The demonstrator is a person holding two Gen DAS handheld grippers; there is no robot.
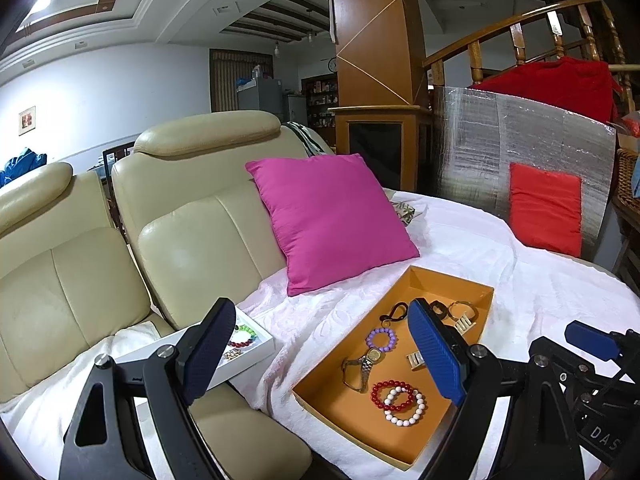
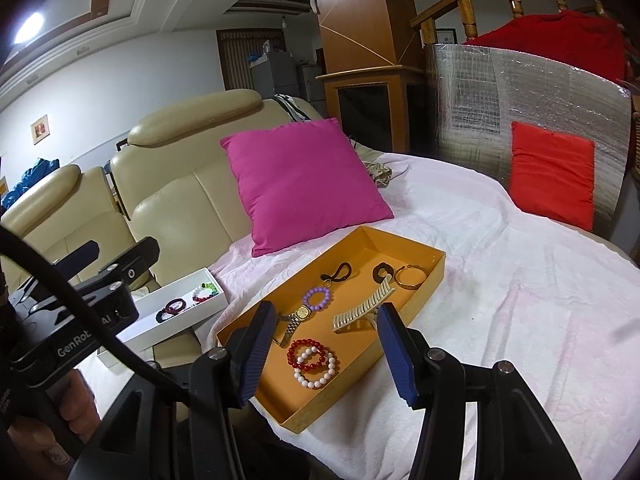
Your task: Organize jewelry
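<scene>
Jewelry sits loose in the orange tray [image 1: 472, 300] on the white blanket [image 1: 520, 272]; left wrist view: left gripper [image 1: 326, 354] jaws wide apart, nothing between the pads, hovering over the gap between tray and white box [image 1: 256, 350]; box rests on the sofa seat and already holds a green-and-red bead bracelet [image 1: 244, 336] plus a small gold piece; in the tray: purple bracelet [image 1: 381, 339], watch [image 1: 366, 364], red bracelet [image 1: 392, 395] overlapping the white bracelet [image 1: 405, 407]; right finger hides part of the hair clip; right gripper's blue pad shows at the right edge.

Right wrist view: right gripper [image 2: 326, 354] half open, empty, above the tray's near end; hair clip [image 2: 362, 312] lies just beyond its right finger; gold bangle [image 2: 410, 277] and a black ring [image 2: 380, 272] at the far end; black clasp [image 2: 338, 271] beside them.

Risks, my read: red and white bracelets overlap, so a pinch may lift both or snag one; beads are round and glossy, likely to slip; watch band is floppy and could catch the tray wall; tray sits on soft blanket, a downward push could tip it.
</scene>
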